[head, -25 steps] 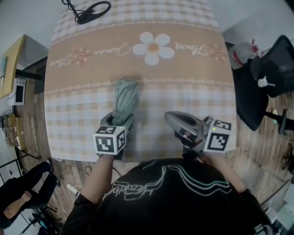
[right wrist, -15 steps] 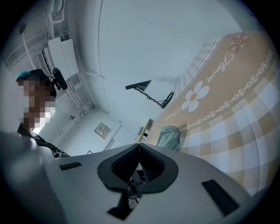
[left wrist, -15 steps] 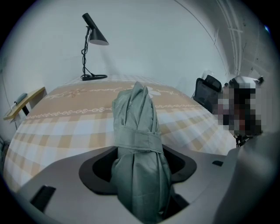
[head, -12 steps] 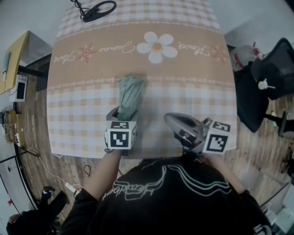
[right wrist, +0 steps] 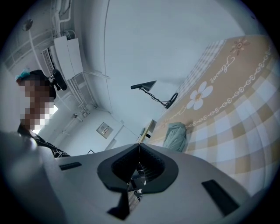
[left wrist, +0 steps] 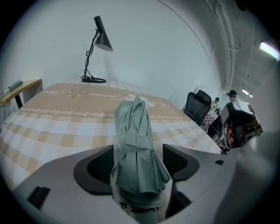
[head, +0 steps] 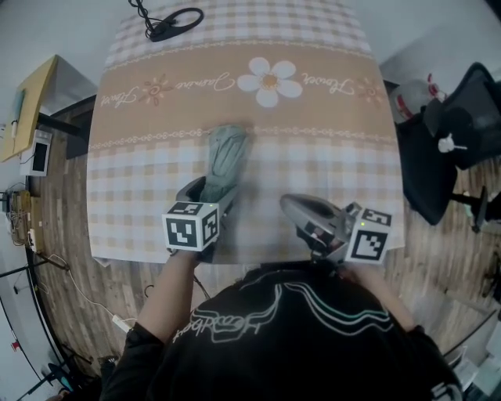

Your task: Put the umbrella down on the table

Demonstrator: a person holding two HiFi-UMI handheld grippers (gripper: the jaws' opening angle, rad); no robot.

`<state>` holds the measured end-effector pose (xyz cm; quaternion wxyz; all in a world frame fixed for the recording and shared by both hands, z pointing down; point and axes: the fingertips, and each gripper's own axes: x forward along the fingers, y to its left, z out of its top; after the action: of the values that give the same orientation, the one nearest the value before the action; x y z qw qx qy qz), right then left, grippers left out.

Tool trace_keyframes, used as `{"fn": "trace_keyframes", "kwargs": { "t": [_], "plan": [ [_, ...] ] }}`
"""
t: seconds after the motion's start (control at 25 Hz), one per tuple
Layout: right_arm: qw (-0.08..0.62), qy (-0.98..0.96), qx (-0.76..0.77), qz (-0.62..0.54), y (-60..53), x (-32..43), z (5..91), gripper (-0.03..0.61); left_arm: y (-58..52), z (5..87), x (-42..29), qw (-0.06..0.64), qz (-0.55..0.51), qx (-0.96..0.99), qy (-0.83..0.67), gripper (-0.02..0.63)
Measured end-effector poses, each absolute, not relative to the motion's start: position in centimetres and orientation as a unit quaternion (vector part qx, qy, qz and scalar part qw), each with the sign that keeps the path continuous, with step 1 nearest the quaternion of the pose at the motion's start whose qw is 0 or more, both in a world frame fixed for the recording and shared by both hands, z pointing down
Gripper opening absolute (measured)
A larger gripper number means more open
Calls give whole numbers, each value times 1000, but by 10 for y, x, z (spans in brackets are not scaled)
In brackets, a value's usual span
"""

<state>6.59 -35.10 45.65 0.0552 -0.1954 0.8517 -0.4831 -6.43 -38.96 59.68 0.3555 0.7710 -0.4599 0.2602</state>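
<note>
A folded grey-green umbrella (head: pixel 225 157) lies on the checked tablecloth (head: pixel 329 157), pointing toward the flower print. My left gripper (head: pixel 210 192) stands over its near end, tilted down, and its jaws are opening. In the left gripper view the umbrella (left wrist: pixel 135 140) lies between the two jaws of the left gripper (left wrist: pixel 138 151), with a gap showing on the right side. My right gripper (head: pixel 291 202) hovers near the table's front edge, shut on nothing. In the right gripper view its jaws (right wrist: pixel 139 145) meet at the tips, and the umbrella (right wrist: pixel 176 135) lies beyond them.
A black desk lamp (head: pixel 168 19) stands at the table's far left corner. A black office chair (head: pixel 462 117) is at the right of the table. A yellow side table (head: pixel 31 102) stands to the left. A person stands beyond the table's right side (left wrist: pixel 236 118).
The left gripper's jaws have spread round the umbrella's near end and the gripper has lifted slightly. The umbrella stays flat on the table. The right gripper has barely shifted.
</note>
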Motion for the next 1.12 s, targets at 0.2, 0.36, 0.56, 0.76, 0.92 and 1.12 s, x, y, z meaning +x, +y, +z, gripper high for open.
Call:
{"fn": "trace_keyframes", "kwargs": {
  "t": [0.2, 0.36, 0.56, 0.76, 0.92, 1.12],
  "plan": [
    [62, 859, -195, -470, -334, 58, 445, 12, -369, 566, -78, 377, 217, 781, -448, 330],
    [68, 865, -195, -457, -320, 53, 435, 12, -352, 529, -85, 392, 153, 794, -439, 328],
    [75, 875, -199, -436, -303, 46, 421, 12, -326, 476, -84, 376, 95, 828, -405, 327],
    [86, 884, -197, -415, -280, 39, 397, 12, -296, 419, -83, 366, 29, 854, -369, 209],
    [103, 895, -191, -389, -262, 32, 374, 12, -272, 386, -79, 343, 3, 873, -347, 97],
    [111, 907, -180, -365, -236, 24, 355, 12, -236, 366, -68, 306, 3, 901, -308, -2]
  ]
}}
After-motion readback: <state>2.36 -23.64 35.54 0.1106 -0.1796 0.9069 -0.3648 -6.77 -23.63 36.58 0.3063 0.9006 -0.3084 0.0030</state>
